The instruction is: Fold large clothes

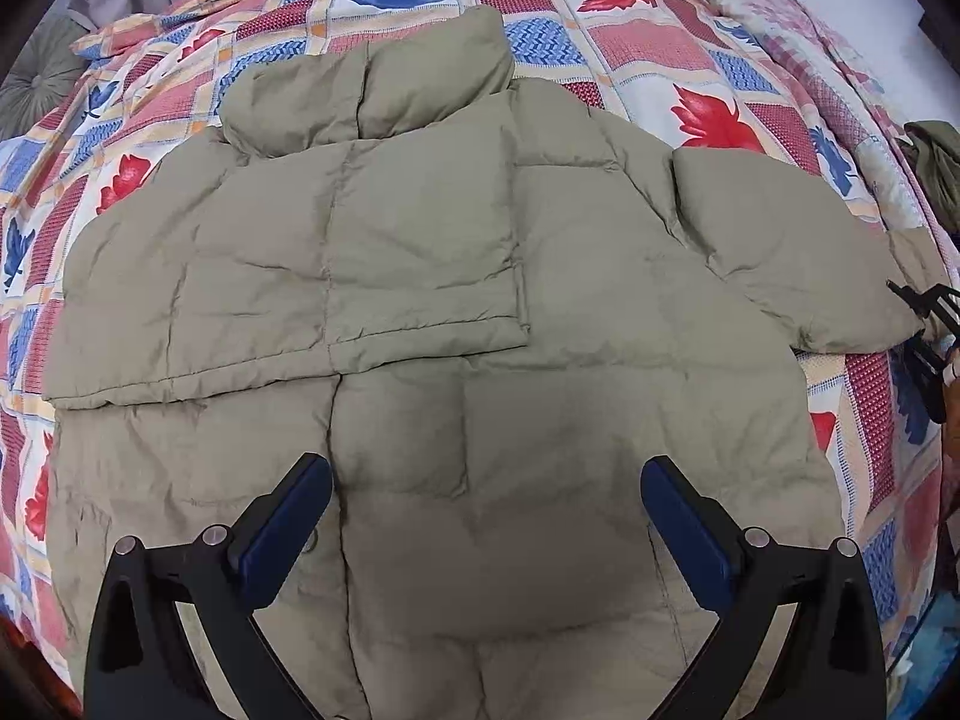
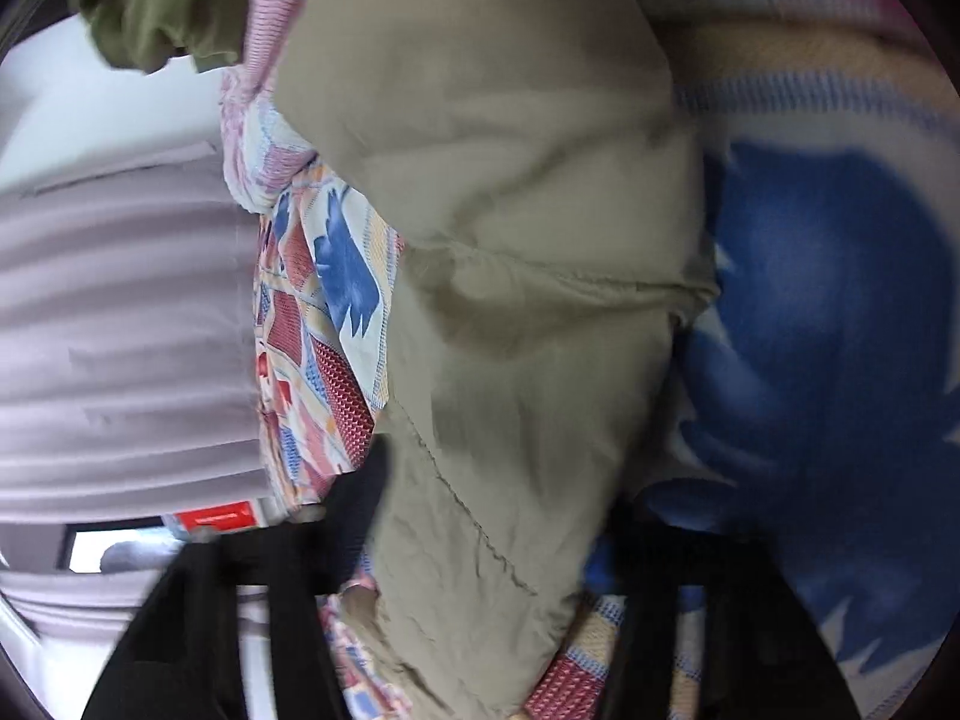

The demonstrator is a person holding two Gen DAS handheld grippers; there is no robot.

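1. The puffer jacket (image 1: 456, 276) lies flat on the bed's patchwork quilt (image 1: 630, 18), one sleeve already folded across its chest.
2. Left gripper (image 1: 486, 492) hovers over the jacket's hem, fingers wide apart and empty, probably waiting.
3. Right gripper (image 2: 498, 546) is clamped on the other sleeve (image 2: 510, 324), likely to fold it in too.

The jacket (image 1: 420, 312) lay flat on the bedspread (image 1: 660, 36), collar (image 1: 384, 84) at the far side. Its left sleeve (image 1: 198, 300) lay folded across the body; the right sleeve (image 1: 798, 258) extended outward toward the right gripper (image 1: 927, 315).
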